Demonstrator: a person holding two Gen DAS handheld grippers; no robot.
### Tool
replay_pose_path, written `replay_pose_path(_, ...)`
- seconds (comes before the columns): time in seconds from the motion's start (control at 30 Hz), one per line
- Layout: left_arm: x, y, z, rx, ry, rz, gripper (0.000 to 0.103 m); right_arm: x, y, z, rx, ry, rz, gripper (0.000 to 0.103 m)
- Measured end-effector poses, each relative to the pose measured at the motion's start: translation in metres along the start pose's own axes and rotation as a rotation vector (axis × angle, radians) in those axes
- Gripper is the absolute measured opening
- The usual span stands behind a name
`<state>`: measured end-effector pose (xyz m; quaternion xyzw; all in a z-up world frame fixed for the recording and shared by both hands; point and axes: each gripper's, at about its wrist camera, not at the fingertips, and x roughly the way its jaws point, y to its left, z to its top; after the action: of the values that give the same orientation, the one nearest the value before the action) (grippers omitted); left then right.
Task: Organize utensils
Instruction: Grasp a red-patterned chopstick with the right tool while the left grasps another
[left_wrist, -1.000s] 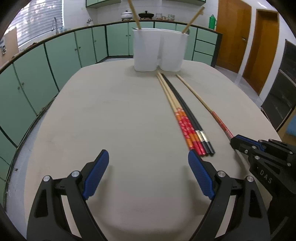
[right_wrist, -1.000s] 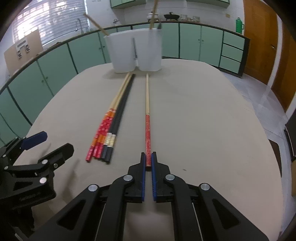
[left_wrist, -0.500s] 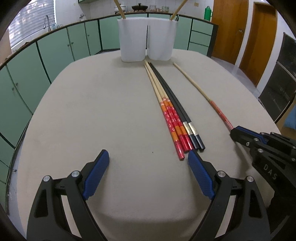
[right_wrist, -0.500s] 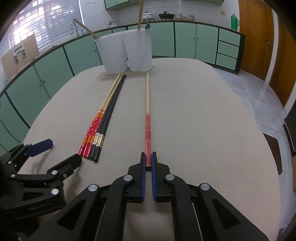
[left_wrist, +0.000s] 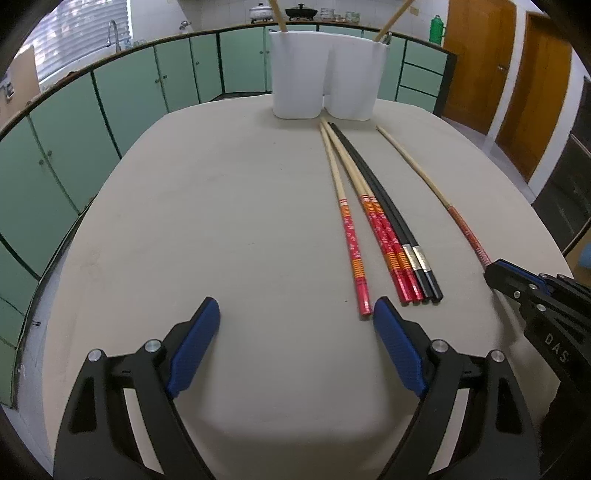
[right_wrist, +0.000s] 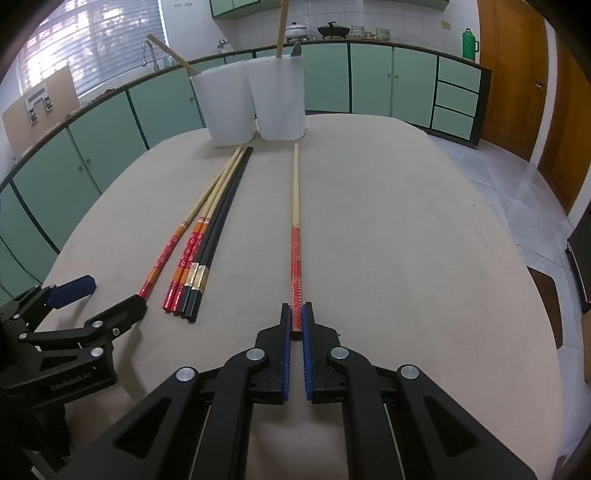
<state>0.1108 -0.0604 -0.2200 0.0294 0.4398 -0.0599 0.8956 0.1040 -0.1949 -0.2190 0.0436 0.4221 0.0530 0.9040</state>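
My right gripper (right_wrist: 294, 319) is shut on the red end of a single red-and-wood chopstick (right_wrist: 296, 229), which lies along the table toward the white holder (right_wrist: 255, 103). The same chopstick (left_wrist: 432, 188) shows in the left wrist view. My left gripper (left_wrist: 295, 317) is open and empty, low over the table, its right finger (left_wrist: 397, 350) close to the end of one red chopstick (left_wrist: 351, 240) that lies apart from the bundle of red and black chopsticks (left_wrist: 391, 232). The two-part white holder (left_wrist: 325, 74) holds a wooden stick in each part.
The beige table (left_wrist: 221, 221) has rounded edges. Green cabinets (left_wrist: 110, 96) ring the room, and wooden doors (left_wrist: 517, 74) stand at the right. The other gripper (right_wrist: 66, 325) sits left of the bundle (right_wrist: 207, 236) in the right wrist view.
My left gripper has moved toward the bundle, and one red chopstick now lies apart from it. My right gripper stays shut on the single chopstick.
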Motion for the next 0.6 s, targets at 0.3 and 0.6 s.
replay_pose_path(0.3, 0.001, -0.012, 0.003, 0.045, -0.017, -0.037, 0.042, 0.0, -0.005, -0.001, 0.021, 0.002, 0.029, 0.007)
replay_pose_path(0.6, 0.001, -0.023, 0.003, 0.083, -0.02, -0.069, 0.007, -0.003, -0.007, -0.001, 0.028, -0.007, 0.035, 0.006)
